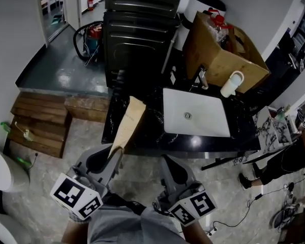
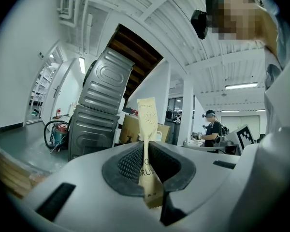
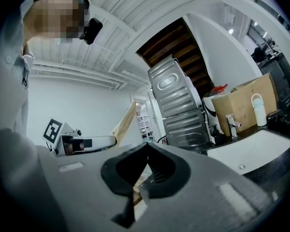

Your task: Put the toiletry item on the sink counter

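The toiletry item is a long, flat, tan paper packet (image 1: pixel 128 122) with small print. My left gripper (image 1: pixel 113 155) is shut on its lower end, and the packet points up over the front left edge of the black sink counter (image 1: pixel 142 145). In the left gripper view the packet (image 2: pixel 148 129) stands pinched between the ribbed pads (image 2: pixel 131 162), its bottom end sticking out below them. My right gripper (image 1: pixel 169 162) hangs beside the left one in front of the counter. Its jaws meet at the tips with nothing between them (image 3: pixel 145 151).
A white basin (image 1: pixel 195 118) is set in the counter, with a faucet (image 1: pixel 202 78) and a white lidded cup (image 1: pixel 232 84) behind it. Behind those stand a cardboard box (image 1: pixel 218 55) and dark stacked machines (image 1: pixel 137 29). Wooden steps (image 1: pixel 40 121) lie left. A person sits at the right (image 1: pixel 287 161).
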`<state>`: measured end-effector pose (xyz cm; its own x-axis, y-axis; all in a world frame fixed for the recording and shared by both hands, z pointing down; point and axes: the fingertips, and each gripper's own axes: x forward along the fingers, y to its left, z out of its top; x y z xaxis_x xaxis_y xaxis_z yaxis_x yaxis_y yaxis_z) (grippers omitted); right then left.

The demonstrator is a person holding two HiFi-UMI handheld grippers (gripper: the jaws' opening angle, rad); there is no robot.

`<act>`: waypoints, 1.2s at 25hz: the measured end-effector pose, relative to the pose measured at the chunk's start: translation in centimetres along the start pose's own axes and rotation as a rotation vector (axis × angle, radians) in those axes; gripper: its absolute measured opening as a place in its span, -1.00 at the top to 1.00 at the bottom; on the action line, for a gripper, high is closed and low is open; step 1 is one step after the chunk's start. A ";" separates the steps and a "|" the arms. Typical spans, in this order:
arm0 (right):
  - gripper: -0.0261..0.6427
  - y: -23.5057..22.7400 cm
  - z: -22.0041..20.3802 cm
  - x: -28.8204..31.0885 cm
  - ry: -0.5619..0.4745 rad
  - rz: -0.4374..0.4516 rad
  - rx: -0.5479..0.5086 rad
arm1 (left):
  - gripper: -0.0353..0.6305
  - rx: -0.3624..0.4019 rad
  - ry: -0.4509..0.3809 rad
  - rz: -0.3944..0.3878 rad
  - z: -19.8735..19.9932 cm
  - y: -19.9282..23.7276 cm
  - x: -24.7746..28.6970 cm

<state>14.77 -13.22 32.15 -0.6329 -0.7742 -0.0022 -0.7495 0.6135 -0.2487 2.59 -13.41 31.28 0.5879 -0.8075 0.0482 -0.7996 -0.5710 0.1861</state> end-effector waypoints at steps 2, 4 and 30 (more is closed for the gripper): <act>0.93 -0.5 0.2 0.2 -0.002 0.006 0.003 | 0.77 0.004 0.003 0.009 0.1 0.1 0.5; 0.93 -0.9 0.3 0.3 -0.005 0.009 0.008 | 0.77 0.007 0.008 0.016 0.1 0.2 0.9; 0.93 -7.0 1.8 7.5 -0.044 -0.200 0.024 | 0.77 0.044 0.078 -0.137 1.8 8.3 10.3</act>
<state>15.63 -23.62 32.18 -0.4625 -0.8866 0.0079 -0.8543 0.4432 -0.2714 1.81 -26.70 31.59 0.6982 -0.7086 0.1021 -0.7148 -0.6824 0.1528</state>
